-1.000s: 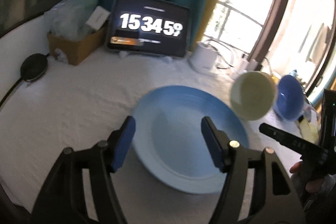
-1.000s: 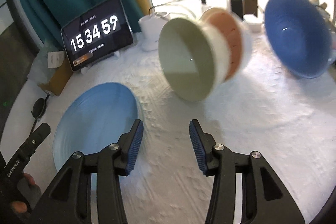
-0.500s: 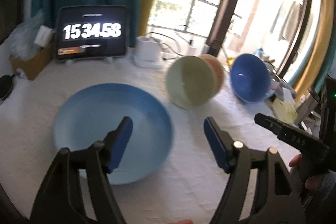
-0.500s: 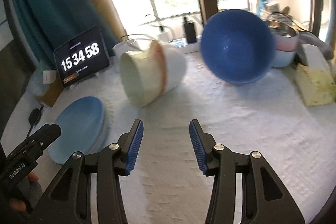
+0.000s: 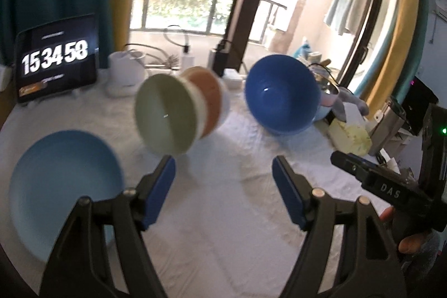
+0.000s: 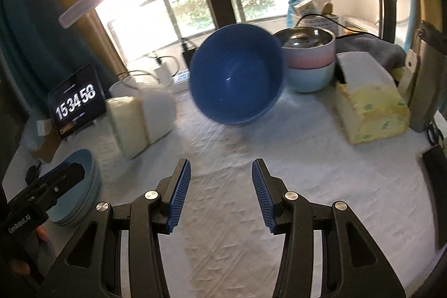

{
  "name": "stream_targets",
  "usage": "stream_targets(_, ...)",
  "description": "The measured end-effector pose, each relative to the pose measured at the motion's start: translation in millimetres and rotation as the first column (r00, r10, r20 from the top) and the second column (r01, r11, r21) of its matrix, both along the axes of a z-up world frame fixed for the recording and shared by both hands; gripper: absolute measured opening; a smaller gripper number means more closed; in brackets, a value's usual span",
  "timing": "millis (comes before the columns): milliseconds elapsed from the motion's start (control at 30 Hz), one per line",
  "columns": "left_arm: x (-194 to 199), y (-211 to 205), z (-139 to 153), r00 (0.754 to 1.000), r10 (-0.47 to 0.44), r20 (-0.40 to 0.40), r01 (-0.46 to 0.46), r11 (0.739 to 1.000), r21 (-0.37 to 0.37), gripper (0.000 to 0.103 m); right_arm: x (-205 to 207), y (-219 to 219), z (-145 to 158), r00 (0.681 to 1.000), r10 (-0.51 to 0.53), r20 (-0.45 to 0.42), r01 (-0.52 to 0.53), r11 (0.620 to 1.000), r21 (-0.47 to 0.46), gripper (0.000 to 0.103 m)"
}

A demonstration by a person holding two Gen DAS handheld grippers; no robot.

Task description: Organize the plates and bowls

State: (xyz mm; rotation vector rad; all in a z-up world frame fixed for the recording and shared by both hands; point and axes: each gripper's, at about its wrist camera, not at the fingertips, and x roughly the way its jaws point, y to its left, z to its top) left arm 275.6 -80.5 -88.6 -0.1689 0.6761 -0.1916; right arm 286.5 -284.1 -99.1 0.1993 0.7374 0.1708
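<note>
A light blue plate (image 5: pixel 64 186) lies flat at the left of the white cloth. Nested bowls (image 5: pixel 167 116) lie on their side beyond my left gripper (image 5: pixel 222 166): pale green inside, then orange and white. A dark blue bowl (image 5: pixel 282 97) stands tilted on its edge, mouth toward me. The left gripper is open and holds nothing. My right gripper (image 6: pixel 221 166) is open and empty over bare cloth, short of the dark blue bowl (image 6: pixel 237 74). The nested bowls (image 6: pixel 139 116) are to its left. The plate stack (image 6: pixel 89 180) is partly hidden by the left gripper's body (image 6: pixel 47 186).
A pink and a light blue bowl with a steel lid on top (image 6: pixel 310 63) stand stacked behind the dark blue bowl. A yellow tissue pack (image 6: pixel 371 113) lies at the right. A clock tablet (image 5: pixel 56 60) and a white kettle (image 5: pixel 123 74) stand at the back.
Both views have swung to the right: the plate has slid to the left edge and the dark blue bowl has come toward the middle. The left jaws stand a little wider.
</note>
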Motion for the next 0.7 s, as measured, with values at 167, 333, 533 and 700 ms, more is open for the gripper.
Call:
stream_targets(167,23,-21,6,0.999,-0.029,0.025,0.029,0.999,0.017,0.073,17,-16,-2,1.0,-0.011,0.007,0.011,1.0,-0.018,0.048)
stream_targets(333,52,-39,8,0.997,-0.042,0.06,0.041,0.999,0.027,0.073,38,-28,-1,1.0,-0.004,0.024,0.005,0.999,-0.033,0.048)
stream_targets(533,94,-54,-9,0.997,-0.053,0.065,0.05,0.998,0.044,0.073,73,-37,-7,0.999,-0.009,0.043,0.011,0.999,-0.044,0.048)
stream_targets(700,121,-67,-28,0.997,-0.054,0.05,0.052,0.997,0.049,0.073,101,-43,-18,0.999,-0.014,0.035,0.016,0.999,-0.045,0.048)
